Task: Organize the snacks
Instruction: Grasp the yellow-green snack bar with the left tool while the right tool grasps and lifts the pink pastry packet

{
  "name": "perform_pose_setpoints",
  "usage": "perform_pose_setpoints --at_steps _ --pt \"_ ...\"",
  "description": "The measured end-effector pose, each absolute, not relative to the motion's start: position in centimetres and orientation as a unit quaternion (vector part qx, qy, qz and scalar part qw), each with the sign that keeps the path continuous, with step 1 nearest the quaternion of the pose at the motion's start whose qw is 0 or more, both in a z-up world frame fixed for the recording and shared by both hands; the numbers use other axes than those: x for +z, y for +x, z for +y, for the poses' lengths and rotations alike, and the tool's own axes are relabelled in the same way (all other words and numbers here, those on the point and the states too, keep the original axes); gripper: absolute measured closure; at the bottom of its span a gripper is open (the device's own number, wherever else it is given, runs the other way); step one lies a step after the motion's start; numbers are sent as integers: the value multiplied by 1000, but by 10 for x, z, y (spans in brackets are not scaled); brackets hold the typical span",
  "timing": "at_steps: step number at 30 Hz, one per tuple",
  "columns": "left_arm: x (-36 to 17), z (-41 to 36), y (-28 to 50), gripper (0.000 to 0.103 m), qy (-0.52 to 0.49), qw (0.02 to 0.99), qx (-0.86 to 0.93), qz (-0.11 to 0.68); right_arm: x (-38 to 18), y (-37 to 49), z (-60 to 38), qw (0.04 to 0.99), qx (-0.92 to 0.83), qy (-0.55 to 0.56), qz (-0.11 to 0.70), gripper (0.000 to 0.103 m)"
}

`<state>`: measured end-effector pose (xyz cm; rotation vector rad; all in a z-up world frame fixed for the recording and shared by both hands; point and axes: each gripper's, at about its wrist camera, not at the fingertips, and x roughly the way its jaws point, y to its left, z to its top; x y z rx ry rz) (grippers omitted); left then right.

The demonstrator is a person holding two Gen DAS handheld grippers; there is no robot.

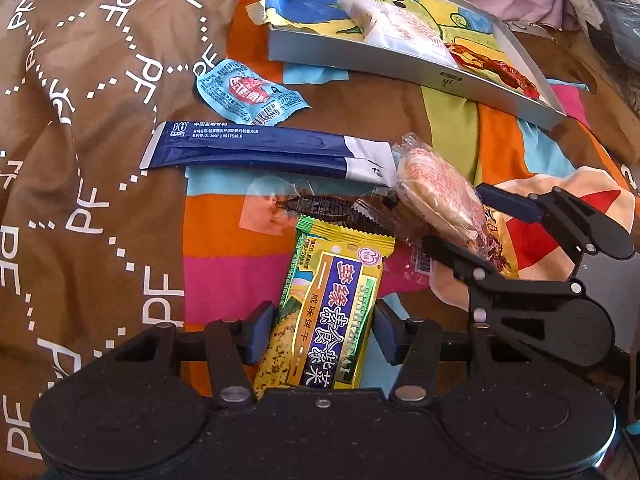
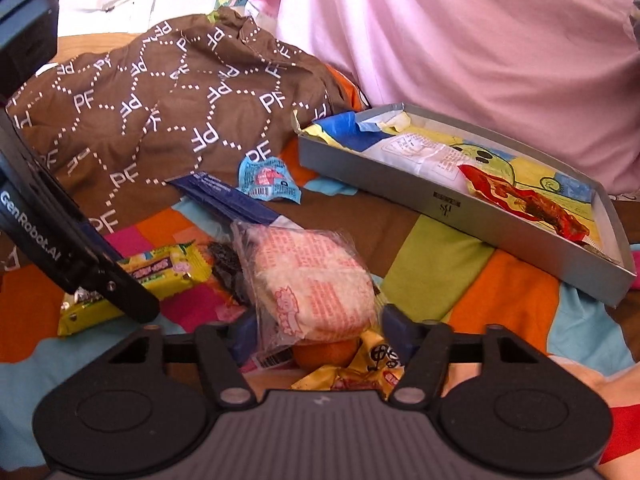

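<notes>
On the bed's patchwork cover (image 1: 452, 120), my left tool (image 1: 320, 332) stands open astride a yellow-green cracker packet (image 1: 332, 312), pads just beside its edges, not pressing. My right tool (image 2: 316, 332) is parted around a clear-wrapped round rice cake (image 2: 316, 284), which seems to rest between the fingers; I cannot tell whether they grip it. Near these lie a dark blue stick sachet (image 1: 256, 148), a small light-blue packet (image 1: 248, 94) and a dark snack in clear wrap (image 1: 320, 204). Toward the bed's far edge sits a grey tray (image 2: 460, 208) holding a white packet (image 2: 424, 156) and a red one (image 2: 524, 200)
</notes>
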<state>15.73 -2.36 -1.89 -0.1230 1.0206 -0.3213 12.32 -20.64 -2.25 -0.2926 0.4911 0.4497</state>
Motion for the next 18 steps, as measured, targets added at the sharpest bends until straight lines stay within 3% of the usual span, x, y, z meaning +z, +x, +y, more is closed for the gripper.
perform_pose_setpoints --at_steps 1,8,15,18 --pt "-19 -23 157 49 -60 859 -152 485 -22 123 -207 935 224 -137 237 14" --pt "-13 -14 158 49 -74 866 -142 474 -18 132 -210 935 253 -96 229 6" --pt "-10 -7 161 49 -89 872 -126 464 -27 140 -201 930 260 -117 231 7" --pt "-8 -7 163 49 -95 875 -123 458 -31 138 -193 925 265 -141 234 17"
